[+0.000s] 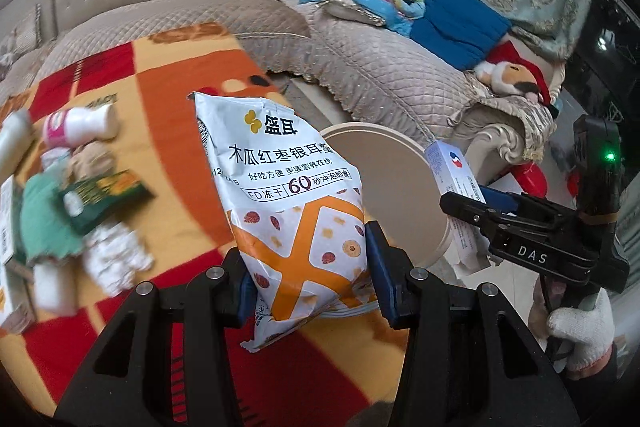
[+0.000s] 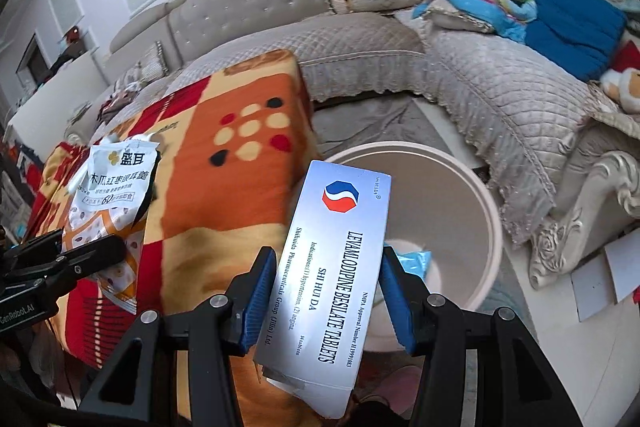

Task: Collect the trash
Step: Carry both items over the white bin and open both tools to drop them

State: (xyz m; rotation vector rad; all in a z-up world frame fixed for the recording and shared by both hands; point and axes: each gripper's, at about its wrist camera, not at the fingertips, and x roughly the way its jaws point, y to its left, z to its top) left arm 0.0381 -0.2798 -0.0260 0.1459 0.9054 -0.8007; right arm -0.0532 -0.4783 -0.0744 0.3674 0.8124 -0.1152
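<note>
Beside the round beige plastic bin (image 2: 460,187), the left gripper (image 1: 310,267) pinches a white-and-orange foil snack pouch (image 1: 288,195), while the right gripper (image 2: 328,295) pinches a white cardboard tablet box (image 2: 332,267) above the bin's rim.

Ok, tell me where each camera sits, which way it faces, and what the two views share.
Left wrist: on the left gripper, looking down along its fingers at the clamped snack pouch, blanket and bin; the right gripper and a gloved hand show.
Right wrist: on the right gripper, looking down at the clamped tablet box above the bin; the left gripper shows at left.
Shared: pouch, box, bin, blanket, sofa.
</note>
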